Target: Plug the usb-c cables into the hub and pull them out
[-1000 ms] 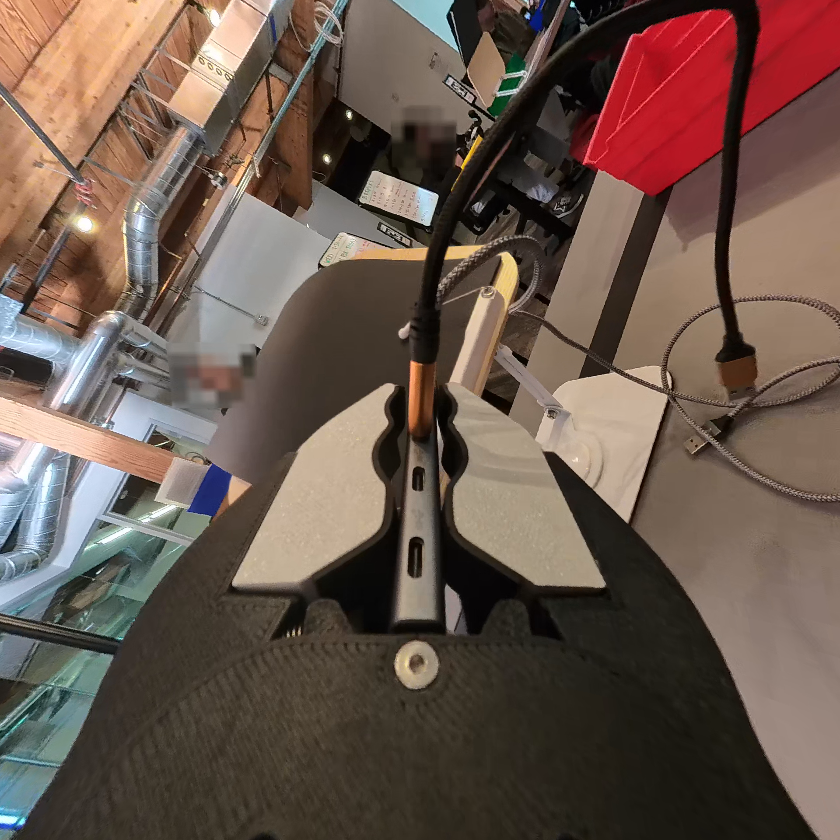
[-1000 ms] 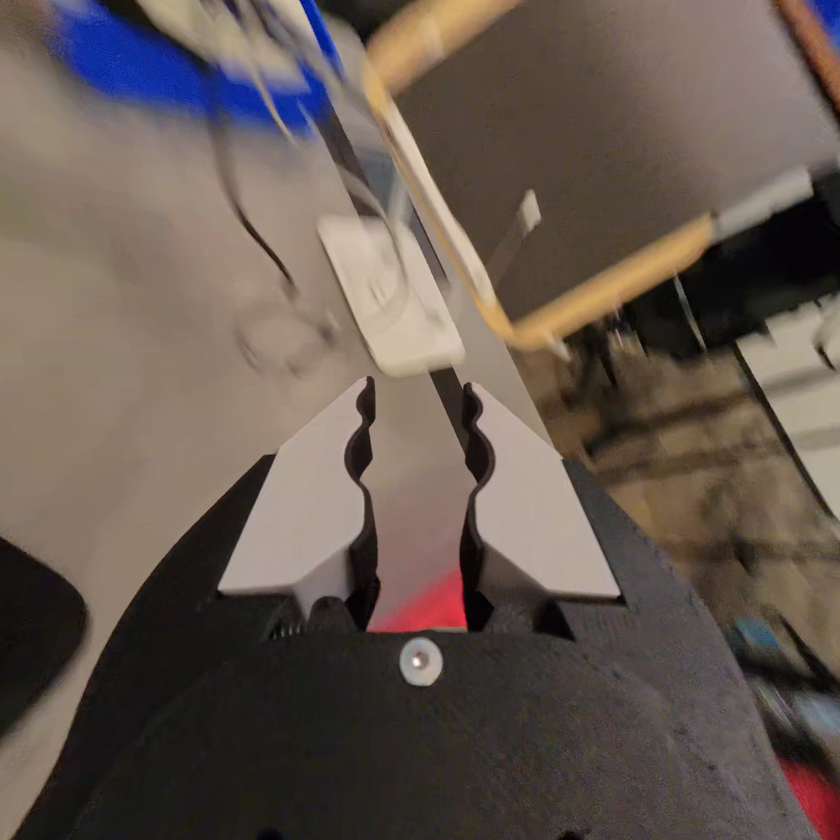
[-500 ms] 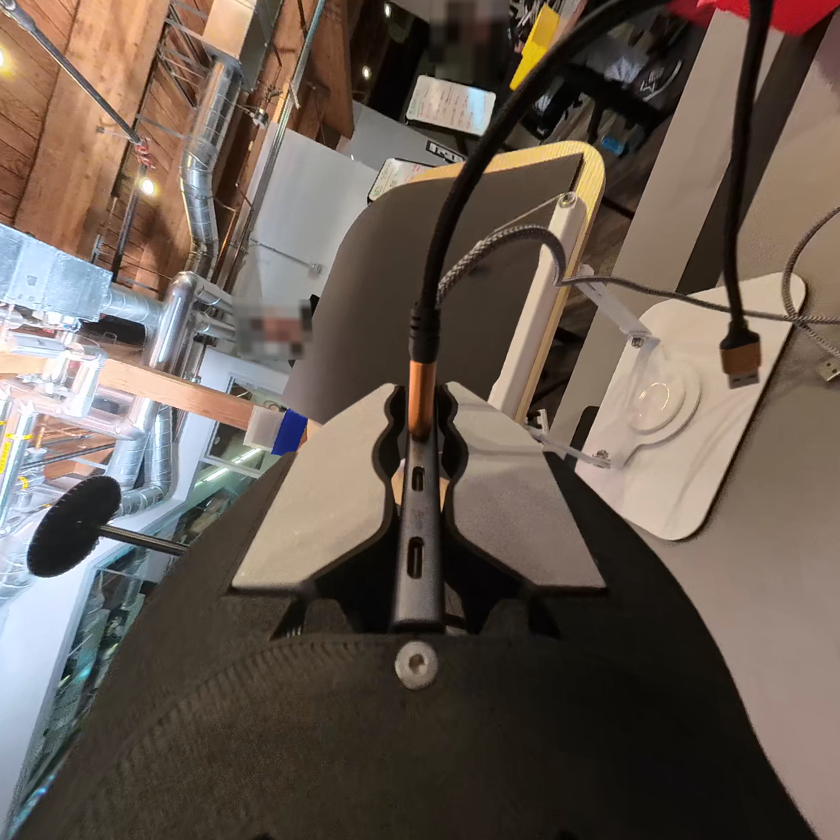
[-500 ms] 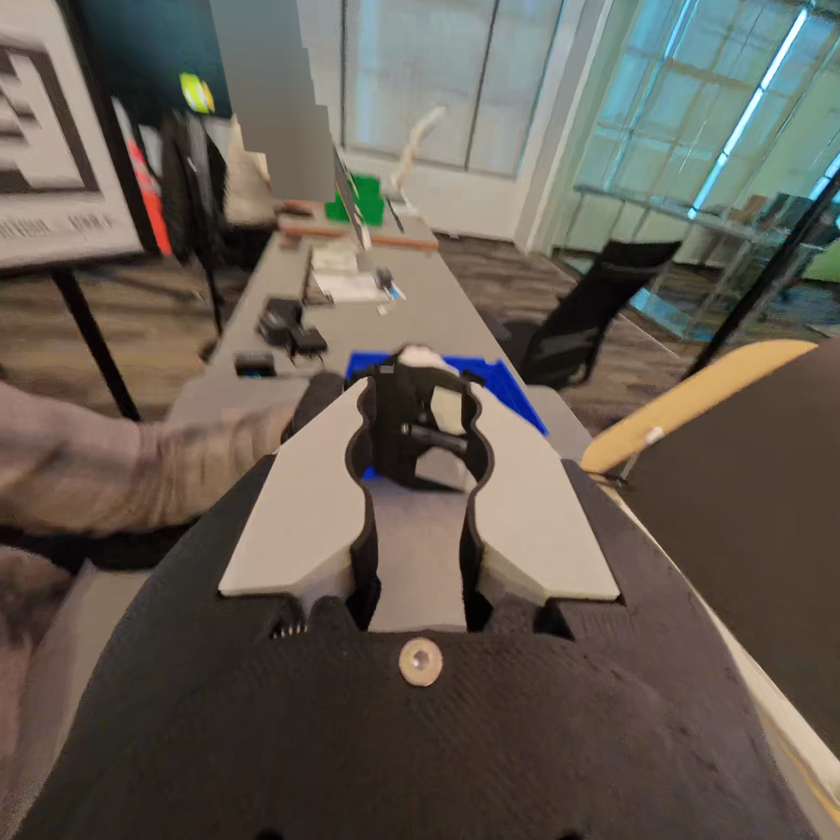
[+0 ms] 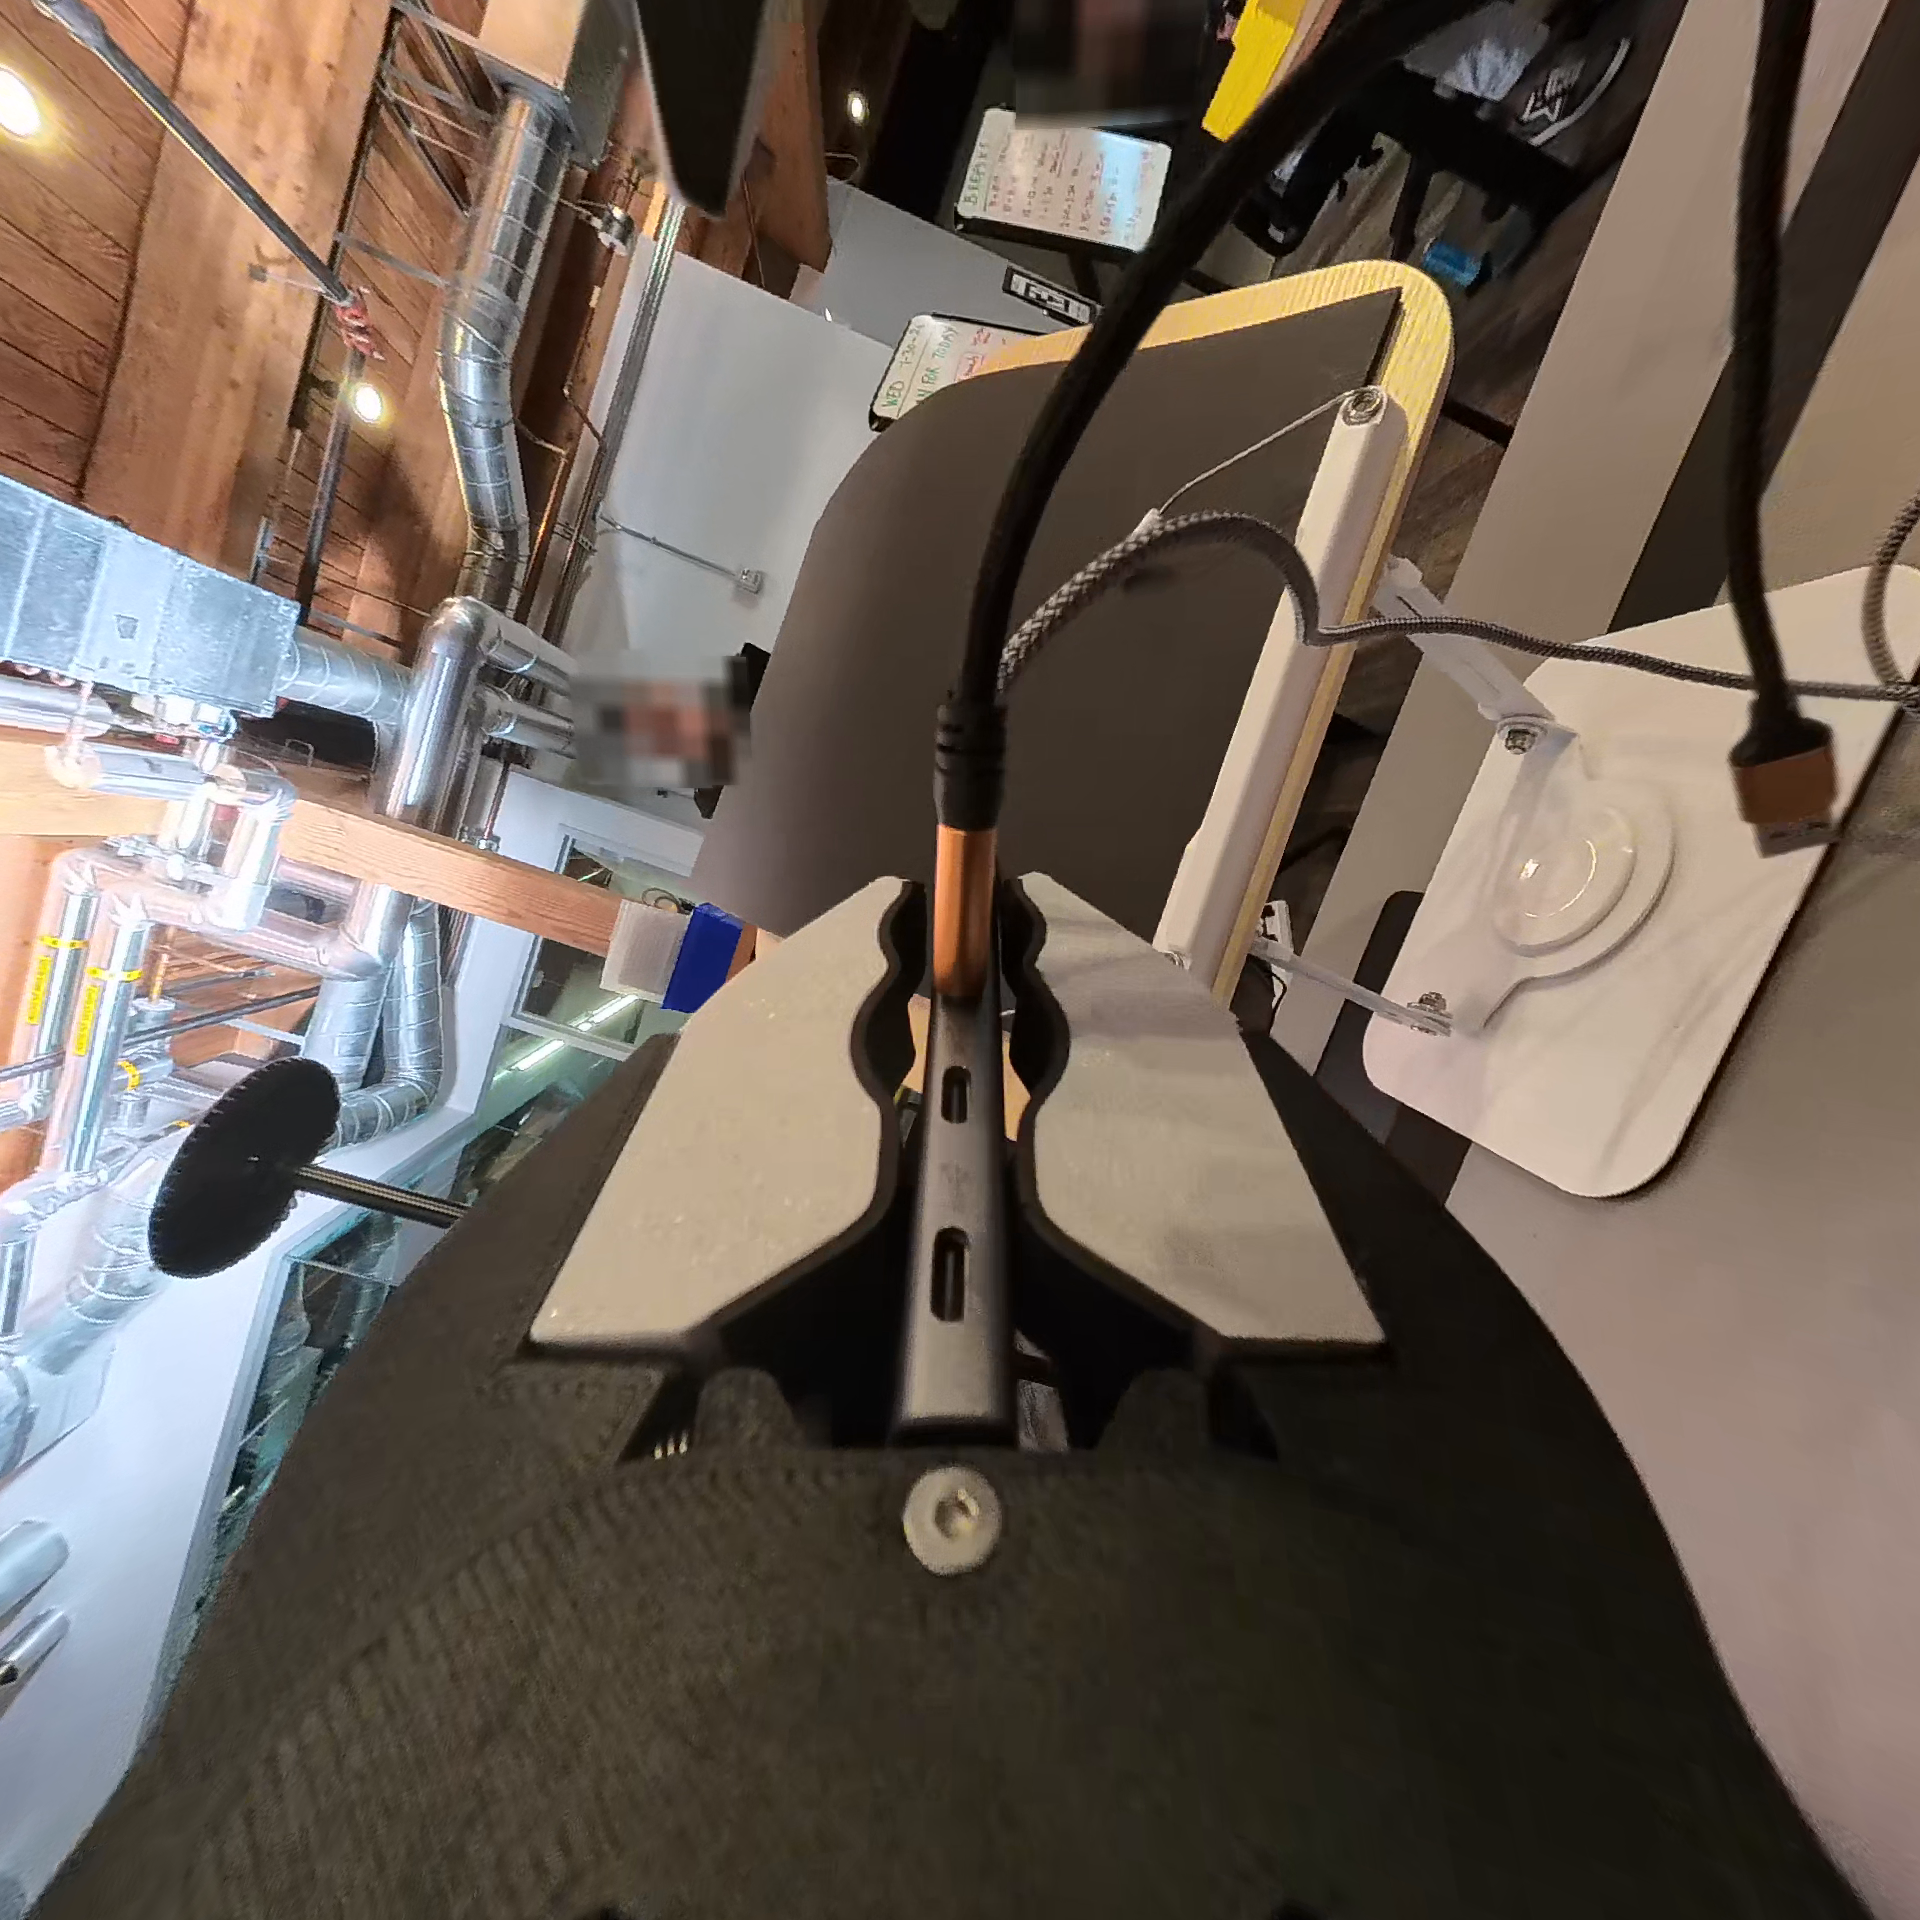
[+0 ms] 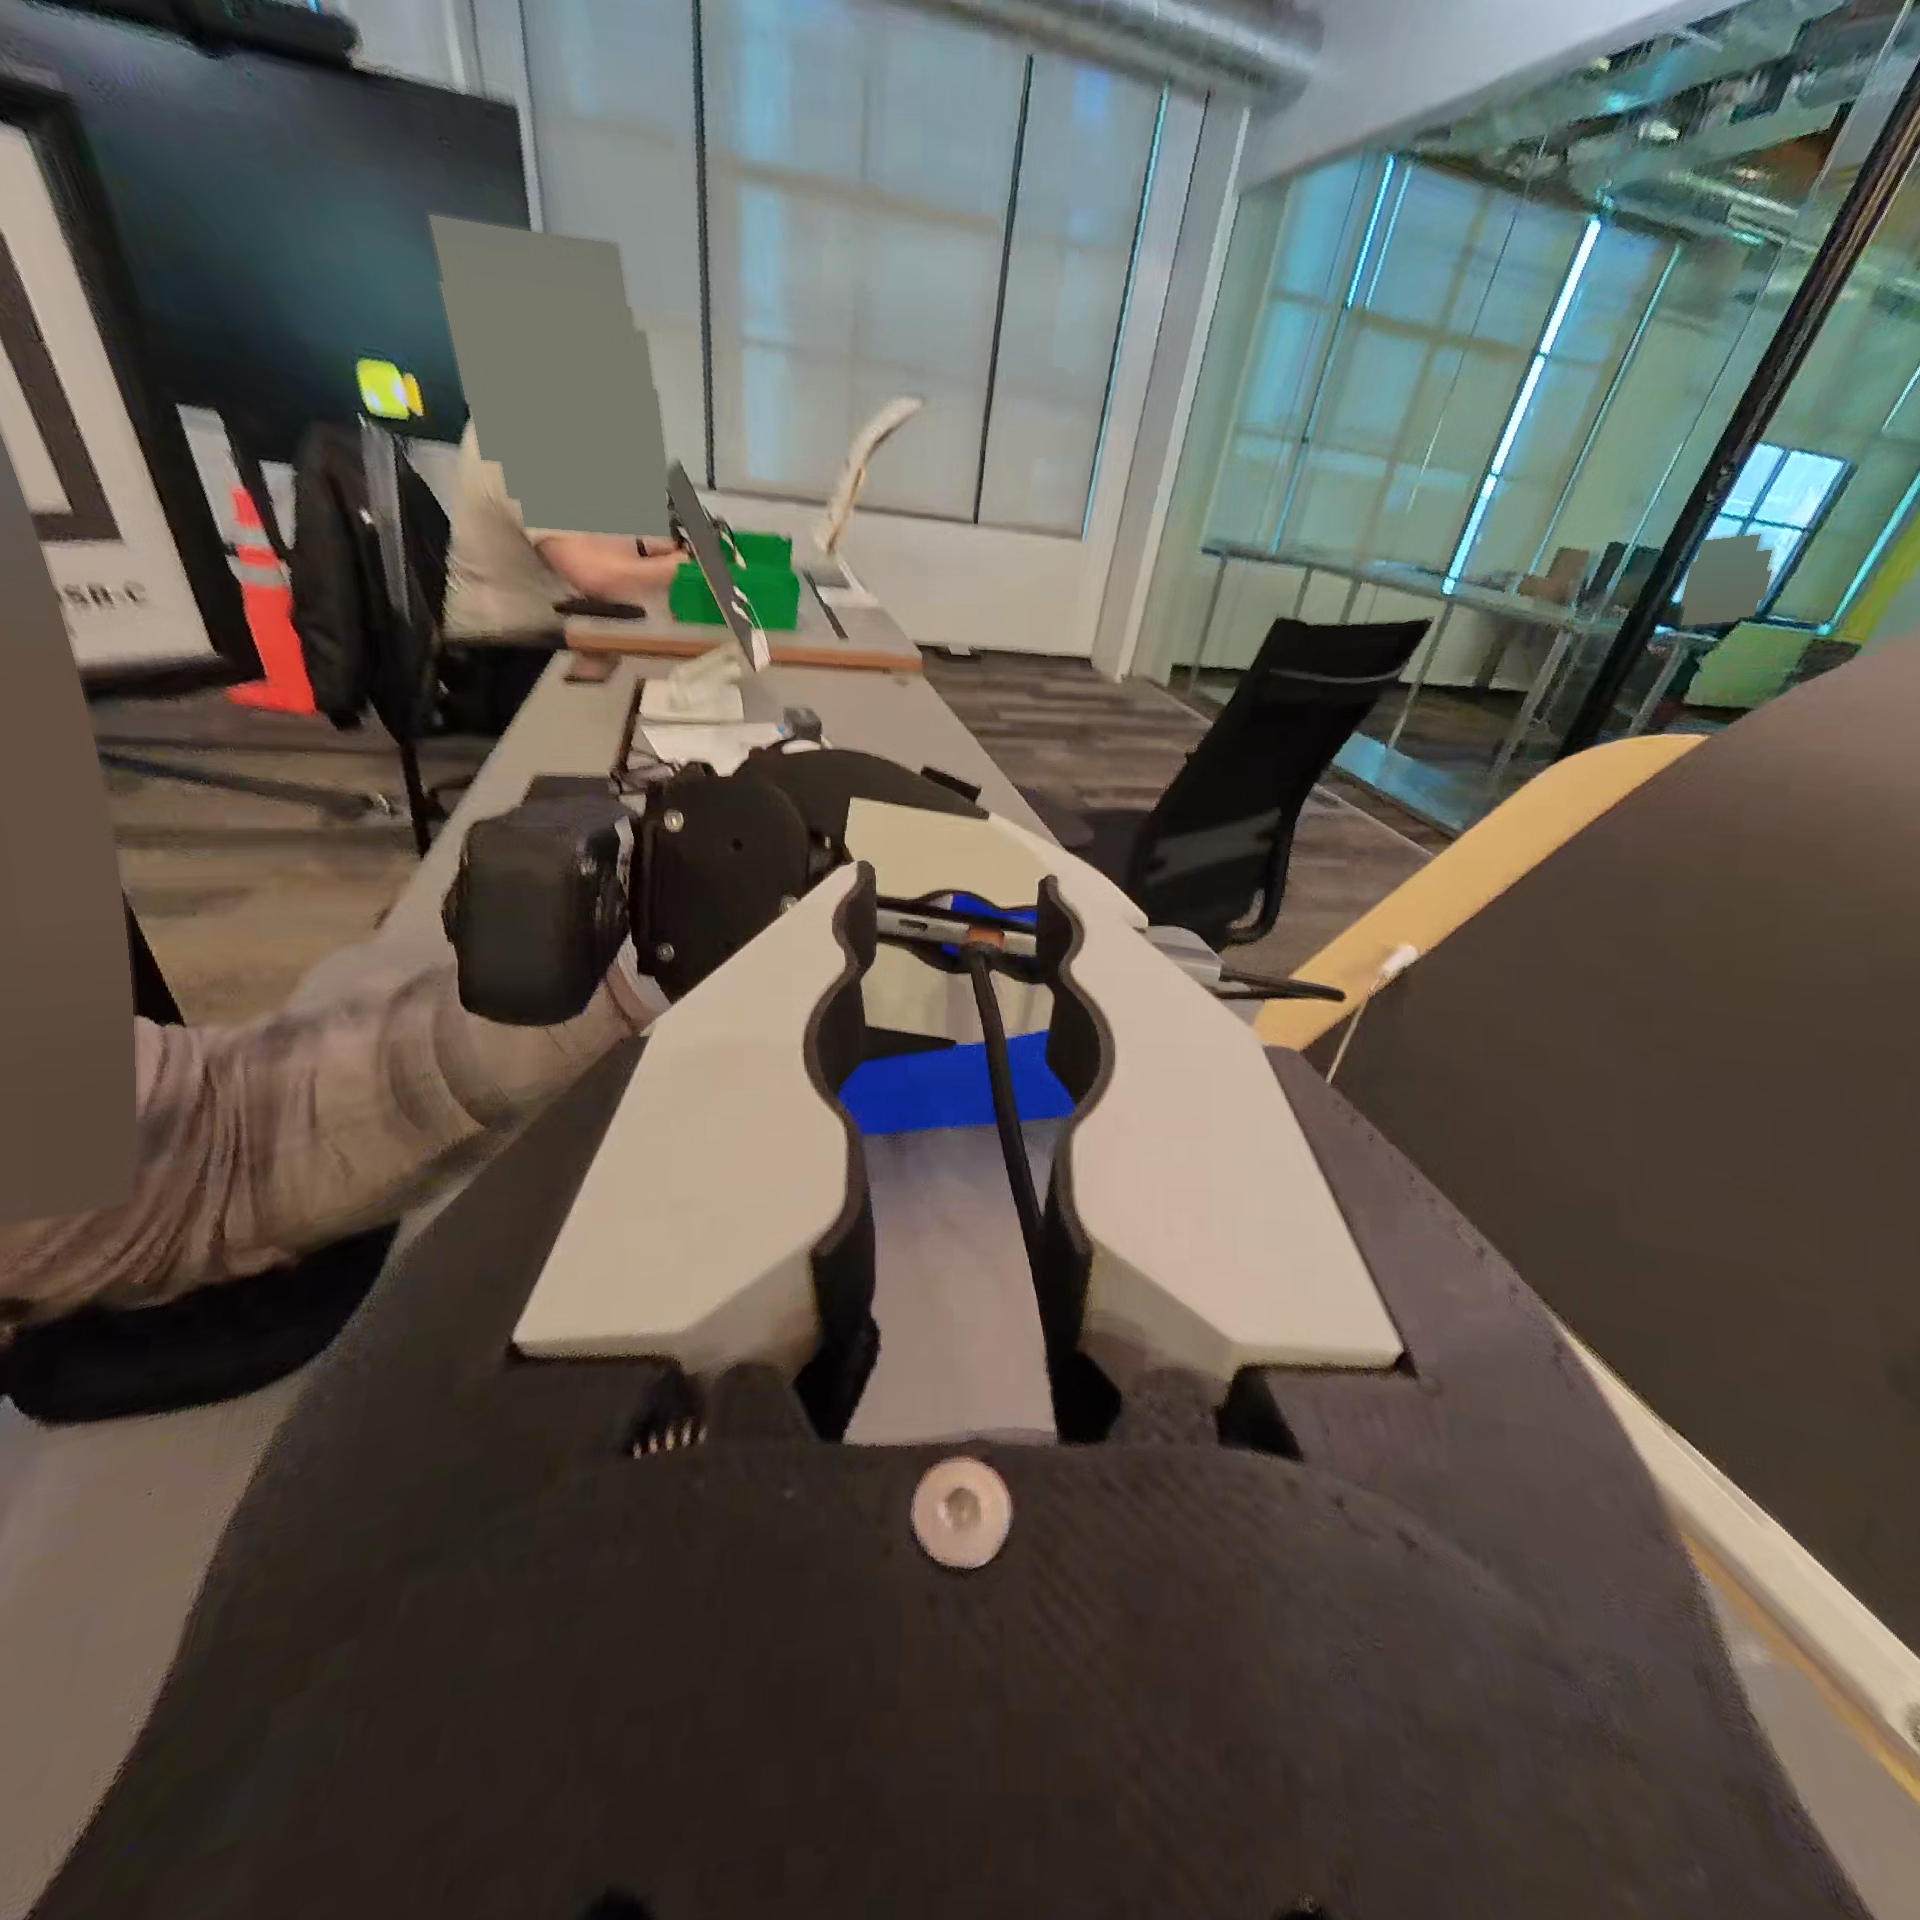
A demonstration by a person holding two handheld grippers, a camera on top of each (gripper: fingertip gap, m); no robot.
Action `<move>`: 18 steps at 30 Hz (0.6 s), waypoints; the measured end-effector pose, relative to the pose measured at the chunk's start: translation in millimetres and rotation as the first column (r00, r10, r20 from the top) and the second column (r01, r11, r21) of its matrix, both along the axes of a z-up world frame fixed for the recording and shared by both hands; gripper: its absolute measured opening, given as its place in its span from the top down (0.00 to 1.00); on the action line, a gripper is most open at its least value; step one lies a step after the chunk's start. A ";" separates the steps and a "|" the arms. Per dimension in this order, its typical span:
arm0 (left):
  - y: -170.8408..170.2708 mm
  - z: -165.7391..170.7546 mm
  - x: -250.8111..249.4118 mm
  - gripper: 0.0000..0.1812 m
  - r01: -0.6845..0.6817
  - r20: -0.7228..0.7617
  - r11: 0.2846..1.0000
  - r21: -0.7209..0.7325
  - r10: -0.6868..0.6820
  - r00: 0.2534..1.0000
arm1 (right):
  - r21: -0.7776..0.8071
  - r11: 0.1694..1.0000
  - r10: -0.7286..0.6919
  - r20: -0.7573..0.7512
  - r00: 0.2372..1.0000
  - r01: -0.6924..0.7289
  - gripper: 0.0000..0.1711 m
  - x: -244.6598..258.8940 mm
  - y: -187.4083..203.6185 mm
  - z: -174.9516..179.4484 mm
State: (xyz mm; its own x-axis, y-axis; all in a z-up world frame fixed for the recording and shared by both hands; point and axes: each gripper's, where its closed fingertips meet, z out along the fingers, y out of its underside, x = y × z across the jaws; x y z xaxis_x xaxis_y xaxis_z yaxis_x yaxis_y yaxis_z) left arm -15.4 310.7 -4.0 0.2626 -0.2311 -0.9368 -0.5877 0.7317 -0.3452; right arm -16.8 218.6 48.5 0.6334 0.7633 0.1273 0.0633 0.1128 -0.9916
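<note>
My left gripper [image 5: 961, 904] is shut on a slim dark hub [image 5: 951, 1195] that lies along its fingers, with two empty ports showing. A copper-sleeved plug [image 5: 961, 904] of a black cable [image 5: 1049, 447] sits in the hub's far end. The cable arcs overhead and its other copper plug [image 5: 1782, 795] hangs free at the right. A grey braided cable [image 5: 1153, 556] runs behind. In the right wrist view, my right gripper [image 6: 951, 904] is open just short of the left gripper [image 6: 727, 862]. The hub [image 6: 914, 920], plug [image 6: 982, 940] and black cable [image 6: 1003, 1091] lie between its fingers, untouched.
A white plate with a clear dome [image 5: 1662, 1039] lies on the grey table [image 5: 1714, 1403]. A black divider panel with a wooden rim [image 5: 1039, 623] stands behind. A blue bin [image 6: 935, 1091] sits under the grippers. A person's sleeve [image 6: 312, 1091] is at the left. Spacing between my two grippers at the tips: around 10 cm.
My right gripper swung up from the table to face the left gripper and closed in, so the black cable now runs between its open fingers. The left gripper tilted slightly, still holding the hub.
</note>
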 end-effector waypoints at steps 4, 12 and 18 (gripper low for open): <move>1.0 -0.6 -2.5 0.92 -0.009 -0.016 1.000 -0.018 0.009 1.000 | -0.043 0.999 0.020 0.135 0.991 -0.014 0.84 -3.6 -9.6 -13.9; -9.3 15.0 -7.9 0.92 0.048 0.051 0.998 -0.044 -0.046 0.998 | -0.263 0.964 0.158 0.442 0.883 -0.041 0.87 -9.8 -28.9 -82.5; -8.5 30.5 -17.6 0.92 0.068 0.146 0.991 -0.115 -0.051 0.988 | -0.303 0.952 0.165 0.393 0.905 -0.042 0.86 -43.4 2.0 -114.1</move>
